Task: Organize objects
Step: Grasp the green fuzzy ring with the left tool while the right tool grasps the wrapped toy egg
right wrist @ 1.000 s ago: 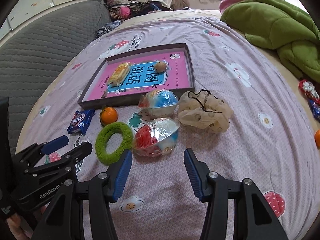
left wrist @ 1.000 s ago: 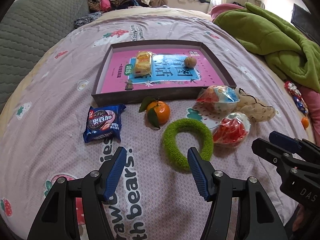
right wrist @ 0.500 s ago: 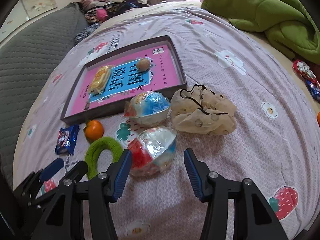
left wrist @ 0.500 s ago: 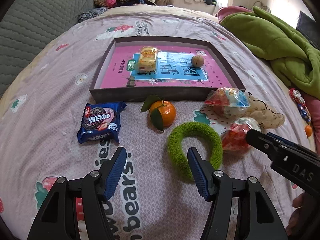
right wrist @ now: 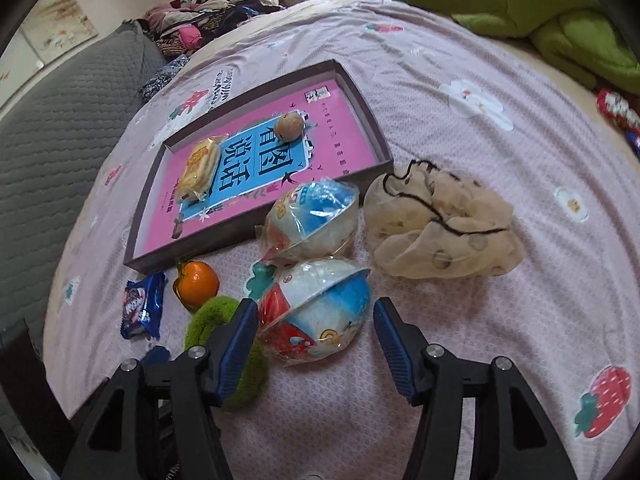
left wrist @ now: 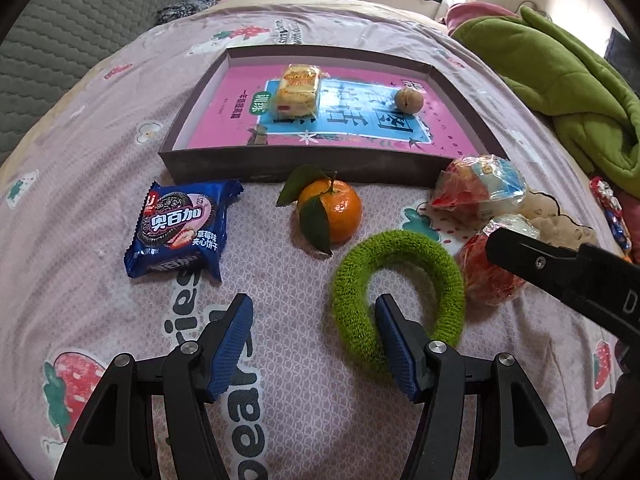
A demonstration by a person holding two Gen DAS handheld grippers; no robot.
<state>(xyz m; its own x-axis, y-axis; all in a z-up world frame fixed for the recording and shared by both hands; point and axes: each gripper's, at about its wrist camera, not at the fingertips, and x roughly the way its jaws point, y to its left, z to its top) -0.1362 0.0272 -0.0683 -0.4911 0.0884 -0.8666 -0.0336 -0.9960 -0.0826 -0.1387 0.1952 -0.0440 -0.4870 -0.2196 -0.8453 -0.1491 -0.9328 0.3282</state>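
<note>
Blue-padded and spread wide, the right gripper (right wrist: 312, 344) is held around a plastic-wrapped red, white and blue bowl (right wrist: 316, 312) lying on the pink patterned bedsheet (right wrist: 500, 320), its pads not seen touching the wrapper. The left gripper (left wrist: 314, 344) is likewise spread, one pad inside the fuzzy green ring (left wrist: 400, 292). A leafy orange mandarin (left wrist: 330, 210) and a blue biscuit packet (left wrist: 182, 228) are seen just before the near wall of the dark shallow tray (left wrist: 304, 166).

Bed (left wrist: 92, 128): covered by a pink printed sheet.
Centre: tray (left wrist: 304, 164), orange (left wrist: 332, 210), biscuit packet (left wrist: 182, 228).
Right: green ring (left wrist: 400, 280), two wrapped bowls (right wrist: 316, 308), beige pouch (right wrist: 440, 228).
</note>
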